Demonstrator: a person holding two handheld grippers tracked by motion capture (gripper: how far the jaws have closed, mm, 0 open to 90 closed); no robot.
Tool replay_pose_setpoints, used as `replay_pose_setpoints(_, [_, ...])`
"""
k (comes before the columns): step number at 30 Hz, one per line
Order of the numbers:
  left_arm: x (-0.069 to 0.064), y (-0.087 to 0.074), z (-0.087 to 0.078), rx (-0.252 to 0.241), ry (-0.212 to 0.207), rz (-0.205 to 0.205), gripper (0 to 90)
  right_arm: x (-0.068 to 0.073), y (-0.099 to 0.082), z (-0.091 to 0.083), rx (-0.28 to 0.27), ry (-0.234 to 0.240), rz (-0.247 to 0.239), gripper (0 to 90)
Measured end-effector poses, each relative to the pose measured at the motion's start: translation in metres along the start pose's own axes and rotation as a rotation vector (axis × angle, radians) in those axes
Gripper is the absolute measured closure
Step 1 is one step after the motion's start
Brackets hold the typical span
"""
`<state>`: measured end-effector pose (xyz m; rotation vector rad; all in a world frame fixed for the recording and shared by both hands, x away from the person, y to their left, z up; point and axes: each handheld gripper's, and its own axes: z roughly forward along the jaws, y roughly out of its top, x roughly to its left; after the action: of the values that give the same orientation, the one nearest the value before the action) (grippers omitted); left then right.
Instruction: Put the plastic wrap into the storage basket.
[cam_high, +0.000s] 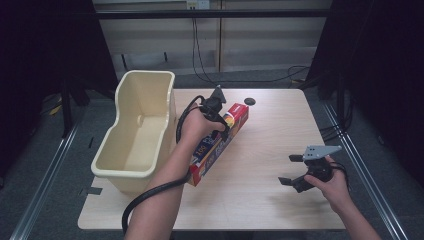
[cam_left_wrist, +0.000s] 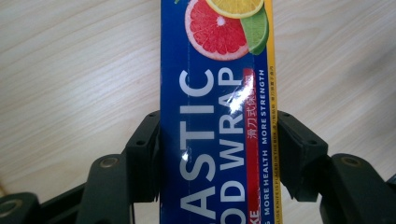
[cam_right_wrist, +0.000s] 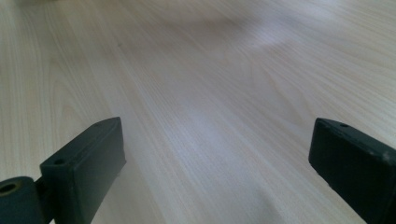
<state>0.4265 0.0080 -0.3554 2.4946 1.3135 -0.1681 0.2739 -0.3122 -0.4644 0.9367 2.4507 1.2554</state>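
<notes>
High view: at frame centre, the left gripper clamps a plastic wrap box beside a cream tub on the table; the right gripper, lower right, stands with jaws apart.

Left gripper view: jaws squeeze the box's sides.

Right gripper view: jaws wide apart over bare table.

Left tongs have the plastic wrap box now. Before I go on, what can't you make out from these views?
- Plastic wrap box: in the high view the left hand covers its middle; the left gripper view cuts off both ends.
- Left tongs: pad contact faces are hidden behind the box edges.
- Cream tub: near inner wall hidden by its rim.
- Small black disc on the table: too small to identify.
</notes>
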Motion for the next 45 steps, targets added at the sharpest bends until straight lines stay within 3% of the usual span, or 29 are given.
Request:
replay_pose_setpoints(16, [-0.003, -0.006, -0.044, 0.002, -0.025, -0.019, 41.3, 0.001, 0.001, 0.000, 0.001, -0.001, 0.001, 3.5])
replay_pose_setpoints(28, [0.000, -0.013, -0.076, -0.010, -0.003, -0.050, 41.3, 0.002, 0.001, 0.001, 0.005, 0.007, -0.002, 3.5])
replay_pose_setpoints(31, [0.002, -0.014, -0.085, -0.013, -0.014, -0.063, 41.3, 0.001, 0.001, 0.000, 0.006, 0.010, -0.003, 3.5])
replay_pose_setpoints(45, [0.013, -0.022, -0.111, -0.012, 0.010, -0.113, 41.2, 0.002, 0.002, -0.001, 0.003, 0.000, -0.009, 3.5])
